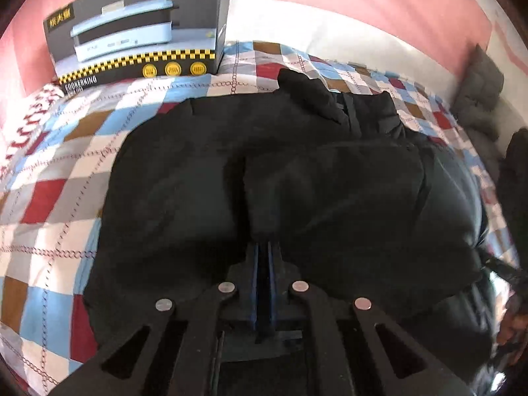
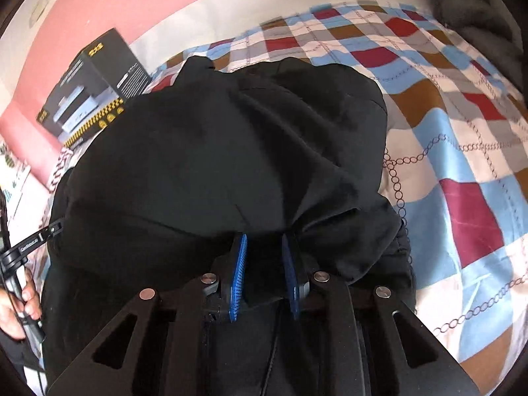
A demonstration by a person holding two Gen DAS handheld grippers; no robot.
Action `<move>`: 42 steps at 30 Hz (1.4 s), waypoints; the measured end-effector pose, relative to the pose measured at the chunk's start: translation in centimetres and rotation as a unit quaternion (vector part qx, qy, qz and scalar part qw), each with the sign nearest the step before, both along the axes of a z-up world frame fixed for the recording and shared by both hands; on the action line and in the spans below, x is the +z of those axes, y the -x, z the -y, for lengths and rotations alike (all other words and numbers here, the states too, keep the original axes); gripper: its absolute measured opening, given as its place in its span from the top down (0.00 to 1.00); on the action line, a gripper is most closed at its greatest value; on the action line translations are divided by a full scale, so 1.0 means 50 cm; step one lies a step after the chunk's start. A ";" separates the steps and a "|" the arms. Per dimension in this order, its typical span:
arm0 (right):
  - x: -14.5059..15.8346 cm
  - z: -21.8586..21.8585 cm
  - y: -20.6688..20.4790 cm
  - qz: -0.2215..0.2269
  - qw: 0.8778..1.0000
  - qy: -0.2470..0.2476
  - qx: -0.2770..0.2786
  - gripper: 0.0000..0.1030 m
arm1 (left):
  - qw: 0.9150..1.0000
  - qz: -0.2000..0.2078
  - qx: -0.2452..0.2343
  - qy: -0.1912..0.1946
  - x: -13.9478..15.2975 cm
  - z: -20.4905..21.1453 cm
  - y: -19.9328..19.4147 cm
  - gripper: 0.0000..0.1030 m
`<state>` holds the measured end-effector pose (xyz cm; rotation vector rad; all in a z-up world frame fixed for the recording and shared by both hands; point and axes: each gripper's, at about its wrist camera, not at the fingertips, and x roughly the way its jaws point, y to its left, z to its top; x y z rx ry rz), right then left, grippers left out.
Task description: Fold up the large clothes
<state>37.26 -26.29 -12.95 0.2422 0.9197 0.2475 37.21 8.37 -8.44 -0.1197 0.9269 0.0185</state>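
Pinching a fold of the black jacket (image 1: 270, 178) mid-bed (image 1: 49, 171), the nearly closed left gripper (image 1: 264, 247) and wider right gripper (image 2: 264, 244) (cloth bunched between its pads) probably next carry it across evenly.

One black jacket (image 1: 297, 178), one checkered bedspread (image 1: 49, 198), one appliance box (image 1: 142, 26), two grippers (image 1: 264, 247) (image 2: 264, 244).

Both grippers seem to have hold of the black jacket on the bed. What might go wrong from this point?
1. The left gripper pinches only a thin edge of the jacket; it may slip as the puffy fabric is pulled.
2. The right gripper holds a bunched wad, jaws partly apart, so the fold may come out creased or uneven.
3. The box stands on the bedspread just beyond the jacket; a swung layer might knock it.
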 end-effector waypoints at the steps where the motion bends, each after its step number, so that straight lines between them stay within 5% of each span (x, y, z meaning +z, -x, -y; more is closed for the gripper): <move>1: 0.007 0.003 0.002 -0.003 1.000 -0.001 0.003 0.78 | 1.000 0.001 0.004 -0.002 0.003 -0.001 0.003 0.95; 5: 0.062 0.048 0.020 0.031 0.999 -0.016 -0.002 0.78 | 0.999 0.012 0.035 -0.012 0.030 -0.031 0.036 0.95; 9: 0.095 0.097 -0.014 0.052 0.998 -0.011 -0.036 0.78 | 0.997 0.038 0.069 0.020 0.080 -0.065 0.059 0.95; 13: 0.094 0.088 -0.078 0.052 0.998 0.005 -0.033 0.78 | 0.997 0.076 0.019 0.006 0.131 0.007 0.020 0.94; 16: 0.058 0.088 -0.146 0.021 0.999 0.004 -0.043 0.78 | 0.997 0.072 -0.017 -0.035 0.102 0.067 -0.043 0.94; 20: 0.003 0.102 -0.176 -0.015 0.998 0.026 -0.049 0.79 | 0.999 -0.002 -0.003 -0.044 -0.011 0.054 -0.115 0.93; 24: 0.045 0.107 -0.124 0.009 0.998 0.028 -0.051 0.79 | 0.998 0.011 -0.002 -0.056 -0.009 0.049 -0.095 0.94; 29: 0.074 0.099 -0.004 0.039 0.999 0.012 -0.025 0.78 | 0.999 0.050 -0.002 -0.016 0.050 0.029 0.012 0.94; 35: 0.007 0.068 0.014 -0.017 0.999 0.032 -0.011 0.78 | 0.999 -0.018 0.008 -0.041 -0.022 0.015 0.025 0.93; 42: 0.097 0.042 0.111 0.022 1.000 0.019 0.004 0.75 | 1.000 0.015 0.021 -0.012 0.065 0.010 0.131 0.93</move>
